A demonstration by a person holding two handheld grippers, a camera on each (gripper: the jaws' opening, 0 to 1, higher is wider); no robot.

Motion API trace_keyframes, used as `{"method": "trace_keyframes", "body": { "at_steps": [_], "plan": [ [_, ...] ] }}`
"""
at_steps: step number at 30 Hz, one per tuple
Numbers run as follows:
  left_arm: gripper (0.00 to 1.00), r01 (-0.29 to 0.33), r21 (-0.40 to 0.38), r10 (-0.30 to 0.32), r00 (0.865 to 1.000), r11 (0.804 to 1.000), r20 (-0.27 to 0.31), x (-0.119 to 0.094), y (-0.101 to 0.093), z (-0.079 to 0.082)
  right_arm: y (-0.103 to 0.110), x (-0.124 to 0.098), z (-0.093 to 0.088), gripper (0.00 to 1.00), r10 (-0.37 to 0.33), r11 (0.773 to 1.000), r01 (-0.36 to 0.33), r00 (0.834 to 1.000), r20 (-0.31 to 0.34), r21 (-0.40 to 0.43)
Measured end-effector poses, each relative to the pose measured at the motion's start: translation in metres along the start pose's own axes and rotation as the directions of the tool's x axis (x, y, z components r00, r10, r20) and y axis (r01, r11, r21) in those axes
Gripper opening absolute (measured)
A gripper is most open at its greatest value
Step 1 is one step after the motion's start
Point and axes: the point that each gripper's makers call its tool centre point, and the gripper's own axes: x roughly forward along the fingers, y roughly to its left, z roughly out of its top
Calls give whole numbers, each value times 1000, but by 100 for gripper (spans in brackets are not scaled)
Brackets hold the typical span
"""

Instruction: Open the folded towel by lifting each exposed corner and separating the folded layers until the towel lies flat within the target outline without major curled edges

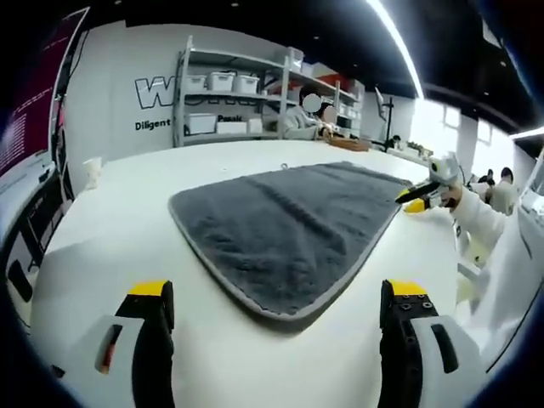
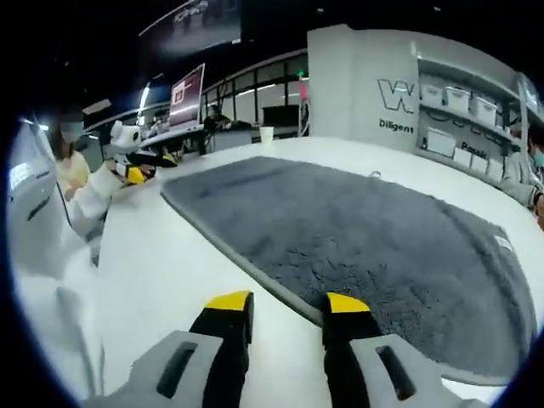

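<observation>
1. Looking along my left gripper (image 1: 276, 293), I see the grey towel (image 1: 289, 225) spread out on the white tabletop (image 1: 110, 229), directly ahead of the yellow-tipped fingers (image 1: 151, 291).
2. The towel looks opened out in a single layer: dark grey, fluffy pile, with a lighter grey bound hem running round its edge. A stitched band crosses it partway along, and the corner nearest my left gripper is rounded and lies flat.
3. A small loop shows at the towel's far edge, on the side toward the shelving (image 1: 234, 98).
4. My left fingers are spread wide, holding nothing, and sit just short of the towel's near corner without touching it.
5. In the right gripper view the towel (image 2: 357, 238) covers much of the tabletop (image 2: 161, 255), its hem flat along the near edge; a small white tag sits near the towel's right-hand edge.
6. My right gripper (image 2: 285, 310) has its fingers (image 2: 228, 304) moderately parted and empty, the tips just beside the towel's hem; I cannot tell whether one overlaps the edge.
7. Each gripper appears in the other's view, just beyond the towel's far side edge.
8. A paper cup (image 2: 266, 134) stands beyond the towel's far corner.
</observation>
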Motion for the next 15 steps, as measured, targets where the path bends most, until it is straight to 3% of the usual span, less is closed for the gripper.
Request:
{"method": "trace_keyframes", "body": {
  "at_steps": [3, 7, 9, 12, 15],
  "plan": [
    [100, 1, -4, -1, 1000, 1000, 9, -1, -2, 2, -1, -10, 17, 37, -26, 1000, 25, 993, 116, 15],
    [100, 0, -6, 0, 1000, 1000, 5, 0, -6, 2, -22, -36, 31, 52, -123, 989, 99, 965, 233, 113],
    [100, -4, -6, 4, 1000, 1000, 10, 0, -7, 3, -34, -46, 27, 61, -183, 980, 158, 958, 223, 125],
    [100, -3, -10, 3, 1000, 1000, 15, 1, -12, 5, -56, -66, 16, 74, -300, 950, 276, 935, 189, 143],
    [100, -4, -12, 4, 1000, 1000, 19, 2, -15, 5, -73, -84, 6, 80, -388, 917, 363, 908, 159, 163]
  ]
}}
